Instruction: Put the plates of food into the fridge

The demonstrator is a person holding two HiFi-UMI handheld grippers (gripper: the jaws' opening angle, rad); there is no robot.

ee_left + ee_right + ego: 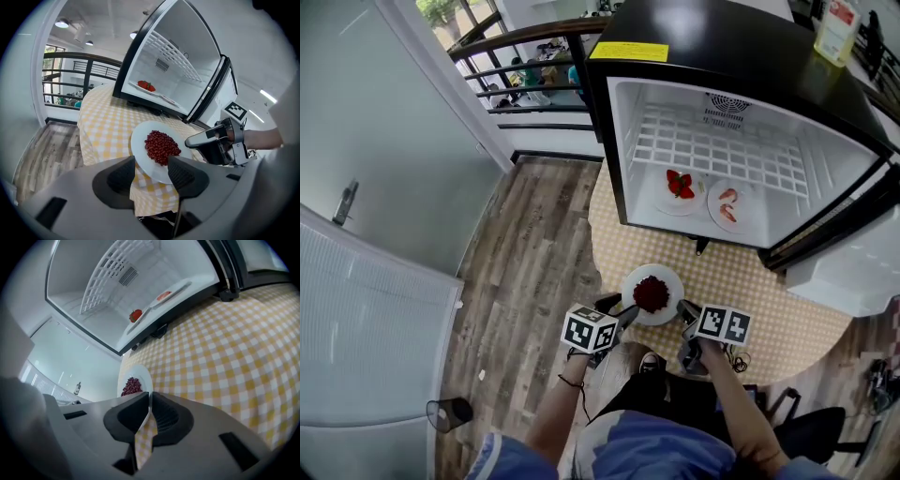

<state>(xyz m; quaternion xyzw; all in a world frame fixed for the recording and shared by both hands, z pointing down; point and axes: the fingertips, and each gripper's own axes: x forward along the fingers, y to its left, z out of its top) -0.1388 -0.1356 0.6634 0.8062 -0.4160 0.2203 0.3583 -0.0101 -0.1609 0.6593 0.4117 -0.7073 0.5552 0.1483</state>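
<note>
A white plate (670, 281) heaped with small dark red berries (652, 293) is at the near edge of the yellow checked table, in front of the open fridge (623, 141). My left gripper (628, 314) is at the plate's left rim. In the left gripper view its jaws (152, 173) stand wide open with the plate's near rim (140, 140) between them, the pads not clearly pressing. My right gripper (682, 309) is at the right rim. The right gripper view shows the right gripper (150, 411) shut on the thin edge of the plate (140, 373).
Inside the fridge, a plate of strawberries (680, 187) and a second plate of food (728, 206) sit on the floor under a white wire shelf (722, 150). The fridge door (844, 225) swings open at right. A bottle (836, 28) stands on top. Wooden floor and a small bin (450, 411) lie left.
</note>
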